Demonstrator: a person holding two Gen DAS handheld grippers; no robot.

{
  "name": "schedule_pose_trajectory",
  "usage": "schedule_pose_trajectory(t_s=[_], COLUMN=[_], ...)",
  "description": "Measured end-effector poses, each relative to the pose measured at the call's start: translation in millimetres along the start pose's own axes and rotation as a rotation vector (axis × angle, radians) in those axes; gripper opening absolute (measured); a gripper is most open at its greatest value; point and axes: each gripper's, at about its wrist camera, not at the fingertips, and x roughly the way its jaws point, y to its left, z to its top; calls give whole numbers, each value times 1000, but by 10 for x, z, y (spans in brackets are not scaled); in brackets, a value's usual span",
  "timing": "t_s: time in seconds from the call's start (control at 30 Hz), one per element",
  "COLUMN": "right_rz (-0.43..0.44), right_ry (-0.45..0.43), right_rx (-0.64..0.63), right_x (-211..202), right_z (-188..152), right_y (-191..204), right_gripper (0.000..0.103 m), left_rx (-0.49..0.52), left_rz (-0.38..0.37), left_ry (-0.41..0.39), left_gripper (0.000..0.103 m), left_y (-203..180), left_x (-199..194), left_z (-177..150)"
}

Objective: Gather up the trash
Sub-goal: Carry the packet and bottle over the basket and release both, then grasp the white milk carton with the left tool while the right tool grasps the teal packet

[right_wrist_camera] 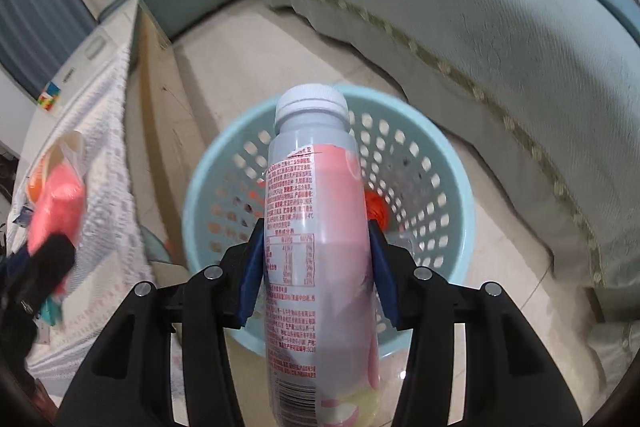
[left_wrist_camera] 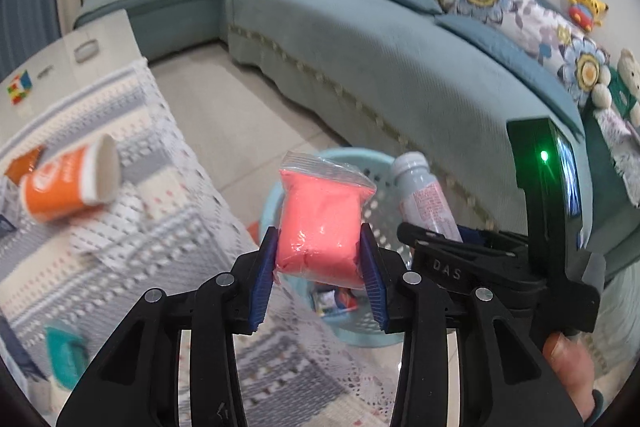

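Observation:
A pink filled plastic bag [left_wrist_camera: 320, 219] stands upright between the blue pads of my left gripper [left_wrist_camera: 318, 239], which is shut on it above the near rim of a light blue perforated basket [left_wrist_camera: 360, 335] on the floor. My right gripper [right_wrist_camera: 316, 235] is shut on a white-capped drink bottle [right_wrist_camera: 312, 187] with a pink label, cap pointing away, directly over the basket [right_wrist_camera: 452, 163]. The bottle [left_wrist_camera: 424, 195] shows just right of the bag in the left wrist view. In the right wrist view the bag [right_wrist_camera: 56, 207] appears blurred at the far left.
An orange paper cup [left_wrist_camera: 68, 183] lies on its side on the cloth-covered table [left_wrist_camera: 132, 227] to the left, near a teal packet [left_wrist_camera: 64, 347]. Some wrappers [left_wrist_camera: 336, 301] and an orange item [right_wrist_camera: 378, 207] lie inside the basket. A teal sofa [left_wrist_camera: 400, 67] runs behind it.

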Motion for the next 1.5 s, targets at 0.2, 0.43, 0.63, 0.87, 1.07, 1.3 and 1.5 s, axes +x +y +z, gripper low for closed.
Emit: schedule_pose_trajectory(t_s=[0.2,0.43,0.63,0.87,1.07,1.3,1.5], right_rz=[6,22,51,172,235,304,297], right_ry=[-30,-43,-102,-281,-337,-224,-186], right_rx=[42,31,-2,-134,-294,-456,-494], right_x=[-58,-93,-303,-916,-1243,-1006,-687], right_z=[41,20,31,-91,-398,-965,-1208], right_y=[-91,-59,153,785,1554,2428,2739], right_gripper=[56,56,56,56,56,56,56], left_rx=[7,-30,-56,-131,-283,-560,-707], left_rz=[16,13,35,134,296,364,299], left_ry=[-1,-13,-40,-143,-225,-128,-106], left_gripper=[68,68,68,68,75,78,78], left_y=[26,236,373,819,1550,2581,2949], left_x=[44,-95,-321,-1044,-1729,-1969,-1806], left_z=[-59,-108,-139,-199,-448,-938,-1210])
